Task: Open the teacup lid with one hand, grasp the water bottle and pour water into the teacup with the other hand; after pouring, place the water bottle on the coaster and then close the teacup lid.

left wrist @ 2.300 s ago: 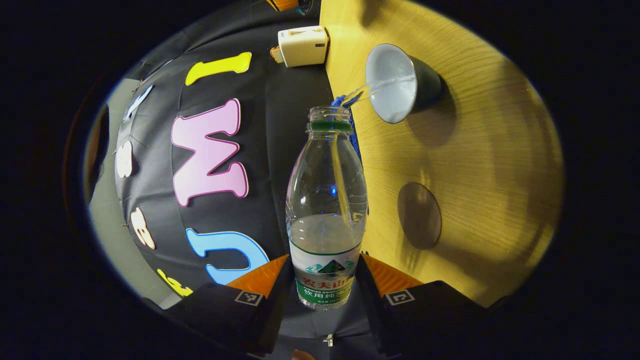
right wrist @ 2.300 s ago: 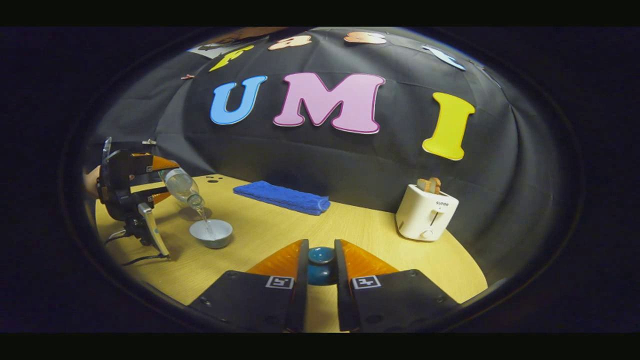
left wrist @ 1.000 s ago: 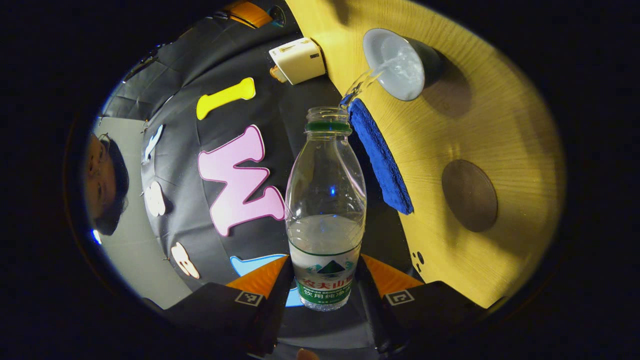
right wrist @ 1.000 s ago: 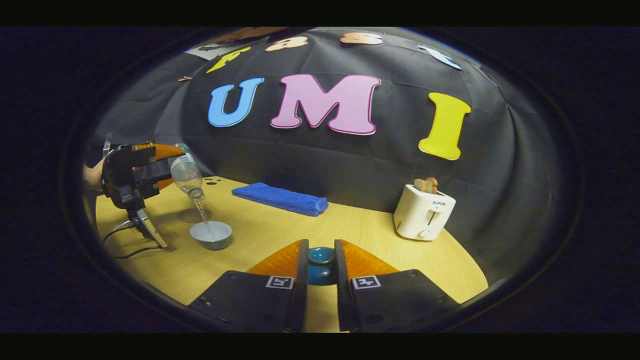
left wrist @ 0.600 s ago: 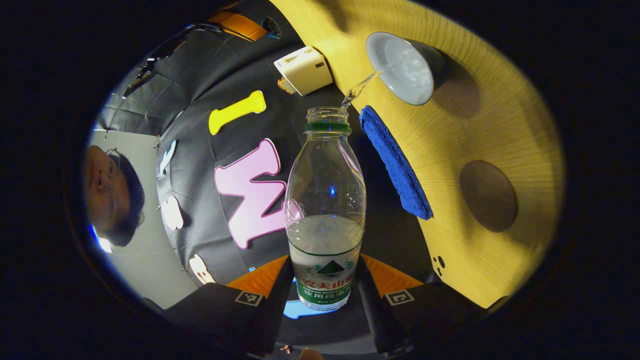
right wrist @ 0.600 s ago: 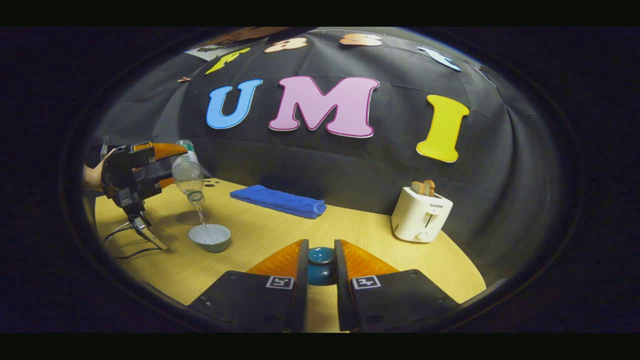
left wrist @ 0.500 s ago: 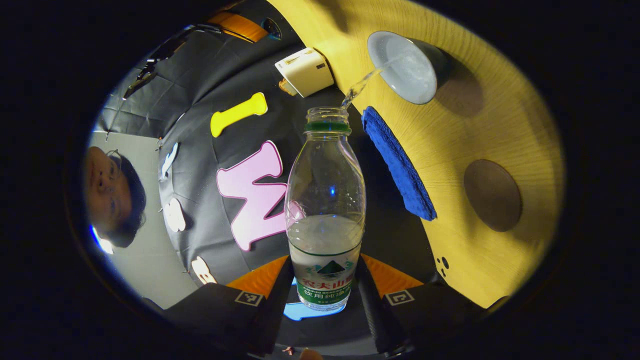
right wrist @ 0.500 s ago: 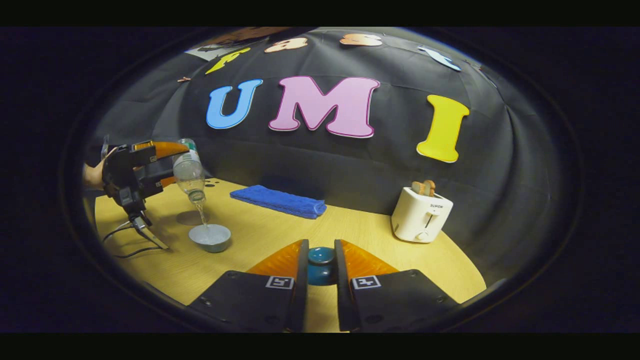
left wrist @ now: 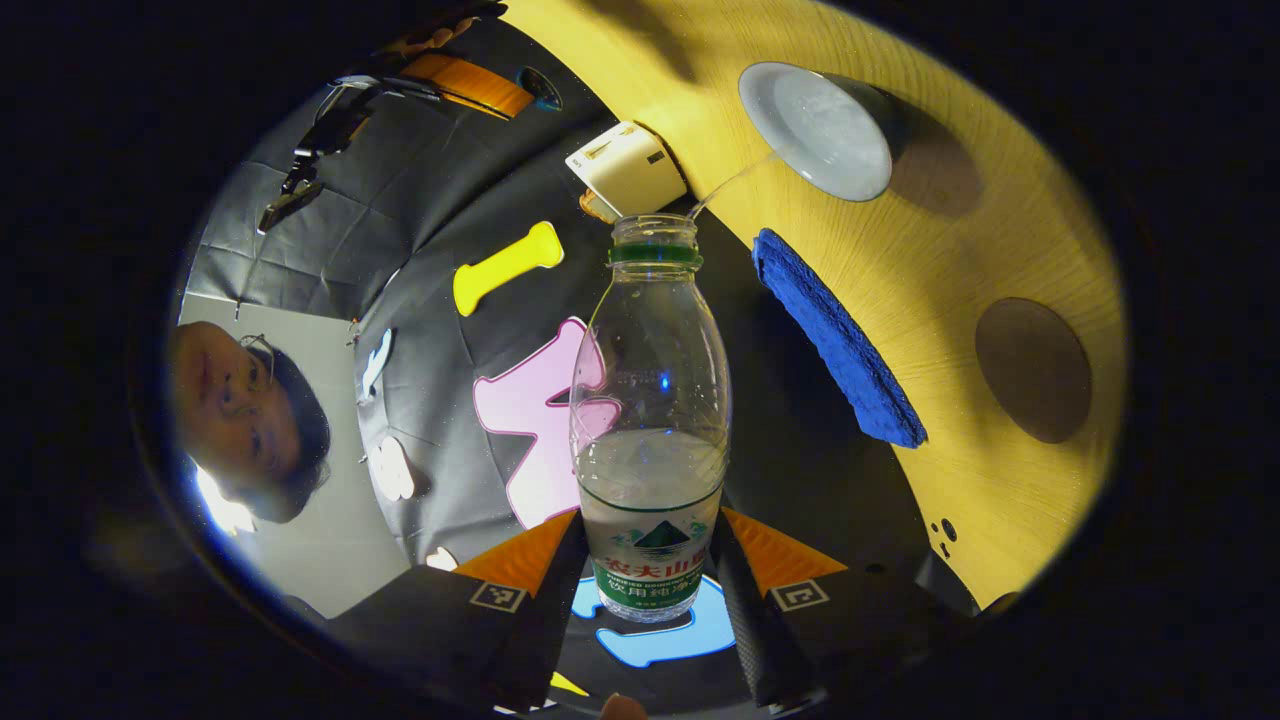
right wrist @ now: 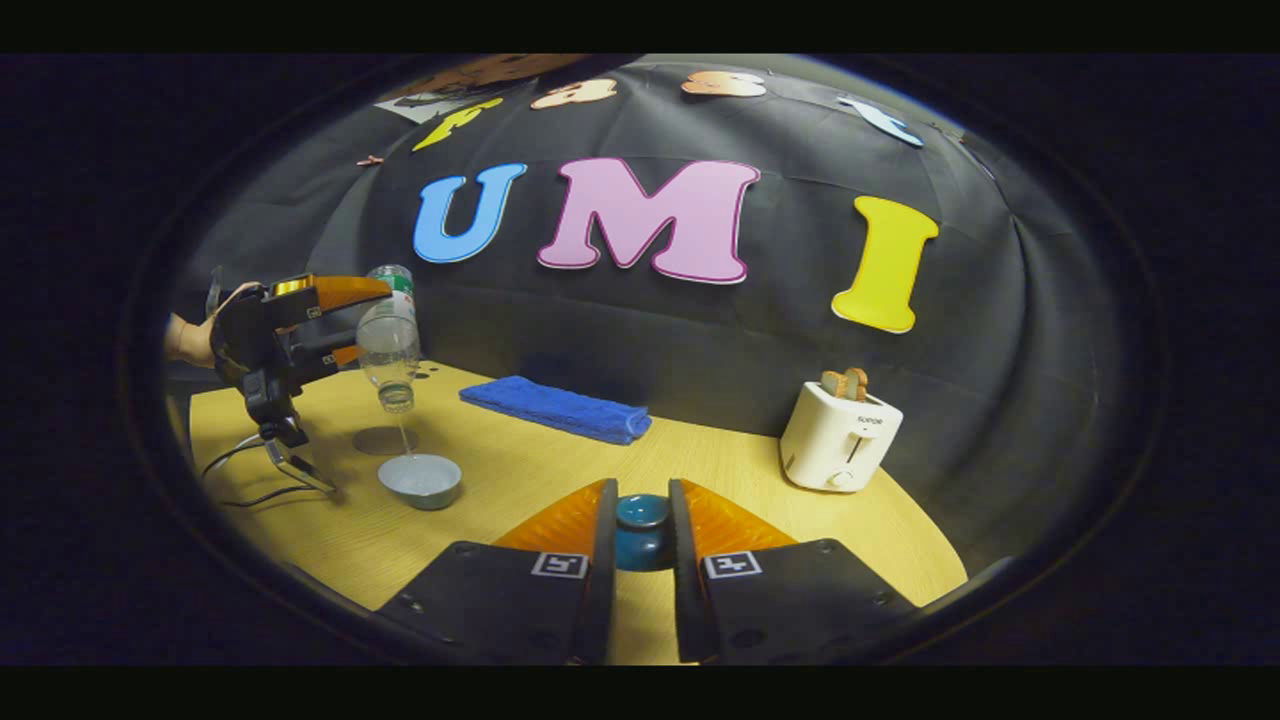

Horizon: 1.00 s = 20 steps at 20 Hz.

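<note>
My left gripper (left wrist: 648, 520) is shut on the clear water bottle (left wrist: 650, 400) around its labelled lower part. The bottle (right wrist: 389, 340) hangs almost mouth-down, high over the grey teacup (right wrist: 420, 480), and a thin thread of water runs from its mouth into the cup (left wrist: 815, 130). The bottle is nearly drained. The round brown coaster (left wrist: 1033, 370) lies bare on the table, just behind the cup (right wrist: 385, 440). My right gripper (right wrist: 642, 492) is shut on the knob of the blue teacup lid (right wrist: 642, 528), held low over the table's front middle, well right of the cup.
A folded blue cloth (right wrist: 555, 408) lies at the back of the wooden table (right wrist: 720, 470). A white toaster (right wrist: 840, 437) with toast stands at the right. A black cable (right wrist: 240, 480) trails left of the cup. A person (left wrist: 245, 420) is beyond the booth wall.
The left gripper has lifted and tipped the bottle steeper, from slanted to almost mouth-down. The stream into the teacup has thinned to a trickle. The right gripper has kept still with the lid.
</note>
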{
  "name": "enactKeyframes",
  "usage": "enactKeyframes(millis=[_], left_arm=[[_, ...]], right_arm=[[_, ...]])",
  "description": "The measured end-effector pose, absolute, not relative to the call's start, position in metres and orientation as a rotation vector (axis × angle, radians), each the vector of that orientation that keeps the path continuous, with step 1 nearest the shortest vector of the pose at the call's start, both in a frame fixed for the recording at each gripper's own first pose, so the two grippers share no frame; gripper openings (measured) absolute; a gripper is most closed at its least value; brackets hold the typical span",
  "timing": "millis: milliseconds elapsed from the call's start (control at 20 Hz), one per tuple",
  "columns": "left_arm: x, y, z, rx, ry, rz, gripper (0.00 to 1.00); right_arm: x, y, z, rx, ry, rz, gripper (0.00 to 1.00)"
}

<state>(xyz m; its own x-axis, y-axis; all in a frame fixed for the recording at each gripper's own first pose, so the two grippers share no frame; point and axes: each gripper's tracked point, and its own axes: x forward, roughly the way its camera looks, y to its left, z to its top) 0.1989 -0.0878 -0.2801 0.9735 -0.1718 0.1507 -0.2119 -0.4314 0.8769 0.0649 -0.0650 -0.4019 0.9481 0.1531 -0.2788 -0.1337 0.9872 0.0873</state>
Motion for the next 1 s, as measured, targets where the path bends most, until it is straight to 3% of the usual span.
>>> enactKeyframes(millis=[450,650,700,750,800,900,1000], left_arm=[[0.202,-0.09,-0.279,2.051,-0.283,0.014,0.73],[0.204,-0.074,-0.293,1.97,-0.161,0.015,0.73],[0.205,-0.067,-0.3,1.911,-0.104,0.009,0.73],[0.203,-0.053,-0.315,1.788,0.007,-0.007,0.73],[0.198,-0.044,-0.329,1.648,0.101,-0.022,0.73],[0.19,-0.042,-0.346,1.43,0.212,-0.052,0.73],[0.184,-0.046,-0.366,1.032,0.334,-0.086,0.73]], right_arm=[[0.062,-0.064,-0.4,0.069,0.281,0.143,0.27],[0.063,-0.06,-0.402,0.06,0.285,0.154,0.31],[0.063,-0.06,-0.403,0.061,0.287,0.157,0.27],[0.063,-0.059,-0.403,0.065,0.289,0.159,0.31],[0.064,-0.057,-0.403,0.069,0.291,0.16,0.23],[0.065,-0.054,-0.402,0.069,0.291,0.163,0.29],[0.069,-0.048,-0.403,0.068,0.293,0.173,0.31]])
